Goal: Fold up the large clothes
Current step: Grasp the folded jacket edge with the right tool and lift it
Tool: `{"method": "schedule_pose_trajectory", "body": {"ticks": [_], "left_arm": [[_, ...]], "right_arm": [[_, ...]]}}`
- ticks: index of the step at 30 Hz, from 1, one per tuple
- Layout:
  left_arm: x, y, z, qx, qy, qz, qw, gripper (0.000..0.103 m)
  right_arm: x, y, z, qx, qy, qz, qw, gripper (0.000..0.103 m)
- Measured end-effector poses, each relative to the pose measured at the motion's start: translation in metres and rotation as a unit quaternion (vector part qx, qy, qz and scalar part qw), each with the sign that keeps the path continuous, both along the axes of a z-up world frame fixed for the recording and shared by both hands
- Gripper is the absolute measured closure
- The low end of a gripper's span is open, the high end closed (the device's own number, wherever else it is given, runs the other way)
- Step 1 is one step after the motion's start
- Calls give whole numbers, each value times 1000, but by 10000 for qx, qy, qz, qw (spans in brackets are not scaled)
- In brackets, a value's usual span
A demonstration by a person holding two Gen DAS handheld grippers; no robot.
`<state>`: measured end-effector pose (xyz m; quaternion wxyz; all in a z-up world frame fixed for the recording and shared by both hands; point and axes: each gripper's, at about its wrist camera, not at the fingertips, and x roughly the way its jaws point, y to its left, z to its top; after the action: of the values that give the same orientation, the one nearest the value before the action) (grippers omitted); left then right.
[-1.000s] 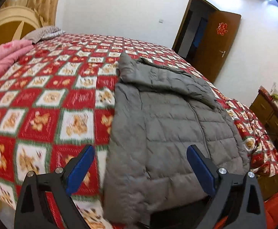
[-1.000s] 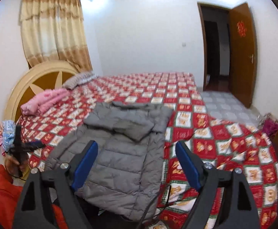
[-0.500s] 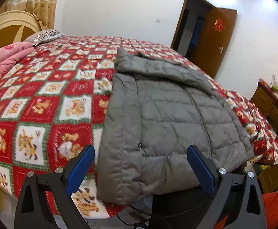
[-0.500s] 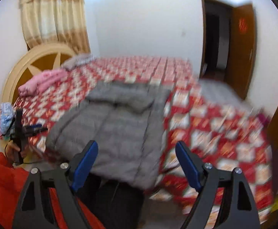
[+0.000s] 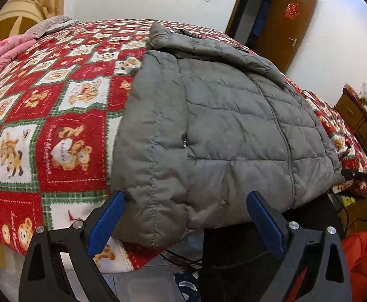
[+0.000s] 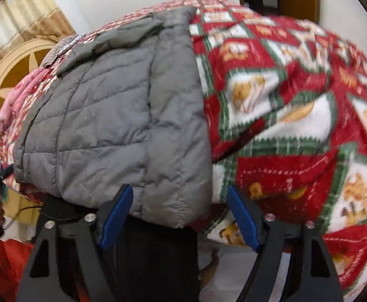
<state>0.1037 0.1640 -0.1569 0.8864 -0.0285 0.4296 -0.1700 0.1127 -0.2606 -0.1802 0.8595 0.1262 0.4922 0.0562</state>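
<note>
Both tools lower (R narrower)

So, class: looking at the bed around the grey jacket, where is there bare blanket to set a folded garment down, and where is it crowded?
Bare red bear-print blanket runs between the grey quilted jacket and the pink bedding by the headboard. In the right wrist view, more blanket lies open on the jacket's other side. The near edge is crowded: the jacket's hem overhangs it.

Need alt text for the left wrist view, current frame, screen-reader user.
A grey puffer jacket lies flat on a bed with a red teddy-bear patterned blanket, its hem hanging over the near edge. The left gripper sits low in front with jaws open, straddling the hem's left corner without pressing it. A brown door stands open behind.
</note>
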Motion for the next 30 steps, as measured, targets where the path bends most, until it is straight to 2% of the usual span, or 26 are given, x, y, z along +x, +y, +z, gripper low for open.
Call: {"method": "schedule_pose_trajectory", "body": {"ticks": [3, 5, 7, 9, 13, 14, 15, 16, 17, 18, 21, 24, 27, 30], "left_arm": [[3, -2, -4, 412, -76, 102, 9991, 6], [7, 3, -9, 527, 49, 249, 9983, 6], [6, 13, -11, 417, 135, 358, 9984, 6], [4, 23, -13, 132, 182, 421, 9989, 6], [13, 28, -17, -525, 277, 405, 9974, 6], [16, 28, -21, -825, 335, 346, 9954, 7], [18, 27, -22, -957, 362, 353, 9941, 20], [20, 27, -24, -1034, 400, 378, 9931, 31], [23, 26, -26, -1112, 492, 379, 9919, 51], [25, 25, -29, -1186, 573, 379, 9906, 63], [21, 21, -25, -1279, 464, 289, 9903, 78], [12, 11, -10, -1196, 169, 155, 9926, 86], [6, 6, 12, -1467, -186, 1, 9890, 90], [-3, 4, 38, -1706, -490, -164, 9840, 91]], "right_arm": [[0, -1, -7, 184, 105, 80, 9997, 23], [3, -1, -15, 336, 170, 133, 9992, 23], [7, -1, -23, 532, 230, 191, 9981, 23], [11, 1, -29, 638, 234, 252, 9974, 25], [17, 4, -36, 739, 242, 418, 9961, 62], [19, 3, -37, 829, 238, 464, 9952, 68], [20, 2, -37, 847, 229, 467, 9950, 75], [19, 1, -36, 854, 201, 446, 9951, 79], [17, -1, -34, 922, 162, 428, 9947, 80], [16, 0, -32, 1001, 120, 424, 9940, 82], [6, -2, -18, 1229, -147, 527, 9909, 85], [-2, -4, -1, 1521, -417, 639, 9854, 87], [-7, -7, 20, 2144, -828, 707, 9707, 88], [-12, -8, 39, 2282, -1132, 727, 9643, 89]]}}
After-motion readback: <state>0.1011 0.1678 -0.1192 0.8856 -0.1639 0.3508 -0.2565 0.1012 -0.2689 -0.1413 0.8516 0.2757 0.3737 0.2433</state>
